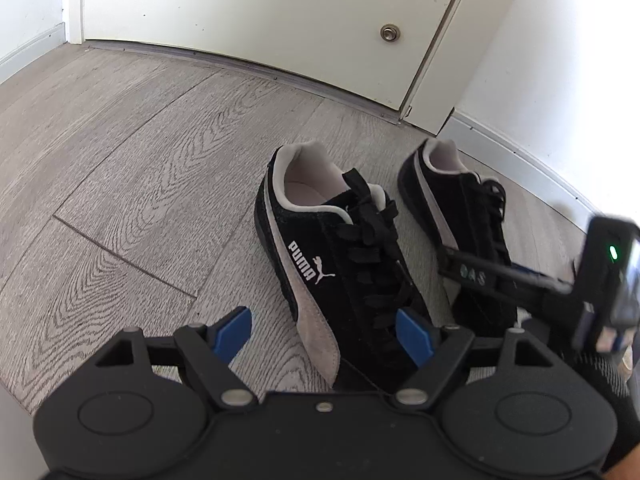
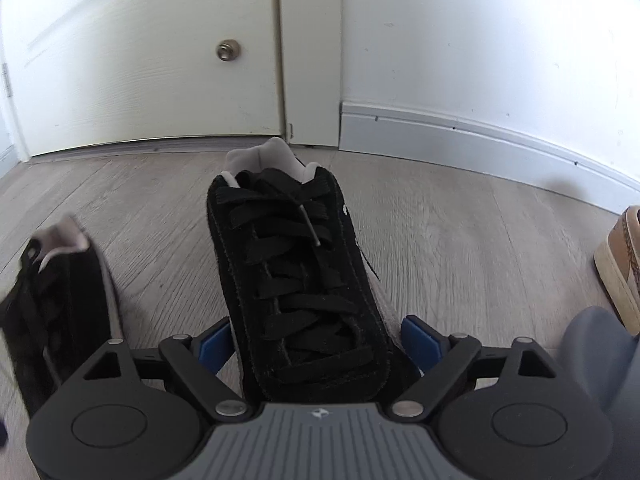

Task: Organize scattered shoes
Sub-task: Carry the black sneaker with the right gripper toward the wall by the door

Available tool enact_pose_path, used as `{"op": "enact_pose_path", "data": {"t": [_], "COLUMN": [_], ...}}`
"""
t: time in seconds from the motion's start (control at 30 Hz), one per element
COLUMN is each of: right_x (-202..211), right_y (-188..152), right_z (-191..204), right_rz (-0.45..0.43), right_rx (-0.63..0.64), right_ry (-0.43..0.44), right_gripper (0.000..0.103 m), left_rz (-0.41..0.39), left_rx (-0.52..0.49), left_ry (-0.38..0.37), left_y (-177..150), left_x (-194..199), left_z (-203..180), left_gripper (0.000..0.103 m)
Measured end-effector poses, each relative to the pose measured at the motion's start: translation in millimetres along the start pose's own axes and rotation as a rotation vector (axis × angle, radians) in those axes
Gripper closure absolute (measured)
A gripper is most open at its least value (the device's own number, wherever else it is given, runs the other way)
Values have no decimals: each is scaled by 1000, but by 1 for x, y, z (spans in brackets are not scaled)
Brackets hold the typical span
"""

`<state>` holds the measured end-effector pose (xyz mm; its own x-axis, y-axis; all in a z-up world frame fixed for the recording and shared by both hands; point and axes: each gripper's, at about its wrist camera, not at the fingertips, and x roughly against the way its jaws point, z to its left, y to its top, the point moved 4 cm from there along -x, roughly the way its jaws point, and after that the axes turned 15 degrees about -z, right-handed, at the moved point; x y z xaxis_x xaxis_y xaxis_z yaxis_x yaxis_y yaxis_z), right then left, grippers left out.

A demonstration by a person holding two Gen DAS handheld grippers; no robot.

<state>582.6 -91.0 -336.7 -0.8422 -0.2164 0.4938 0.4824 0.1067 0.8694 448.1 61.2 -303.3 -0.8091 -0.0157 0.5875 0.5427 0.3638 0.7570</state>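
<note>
Two black suede sneakers with grey stripes stand side by side on the wood floor, heels toward the door. The left sneaker (image 1: 320,248) has its toe between the blue pads (image 1: 234,334) of my left gripper (image 1: 324,334), which is open; the left pad is clear of the shoe. The right sneaker (image 2: 296,280) fills the right wrist view, and my right gripper (image 2: 318,344) is shut on its toe end, a pad against each side. One right gripper finger (image 1: 472,274) shows blurred across the right sneaker (image 1: 460,208).
A white door (image 1: 260,12) with a round metal fitting (image 1: 389,33) stands ahead. A white wall with a baseboard (image 2: 460,136) runs along the right. A tan shoe (image 2: 620,264) sits at the far right beside a person's grey-clad limb (image 2: 596,352).
</note>
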Motion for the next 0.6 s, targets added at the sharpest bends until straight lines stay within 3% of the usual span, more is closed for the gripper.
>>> {"op": "enact_pose_path", "data": {"t": [0.23,0.3,0.47,0.6], "right_x": [0,-9,-20,-36], "right_y": [0,2,5,13], "right_z": [-13,-14,-9,-2], "right_rz": [-11,1,19,0], "right_rx": [97,77,-106,-138], "right_ry": [184,193,32,-68], "right_gripper": [10,11,14,14], "left_rz": [2,3,10,14], "left_rx": [-22,-26,-18,-22], "left_ry": [-4,-1,11,17], "left_y": [0,0,1,0], "left_x": [0,-1,-8,-9], "left_z": [-5,-5,-2,-4], "left_gripper": [23,23,23,23]}}
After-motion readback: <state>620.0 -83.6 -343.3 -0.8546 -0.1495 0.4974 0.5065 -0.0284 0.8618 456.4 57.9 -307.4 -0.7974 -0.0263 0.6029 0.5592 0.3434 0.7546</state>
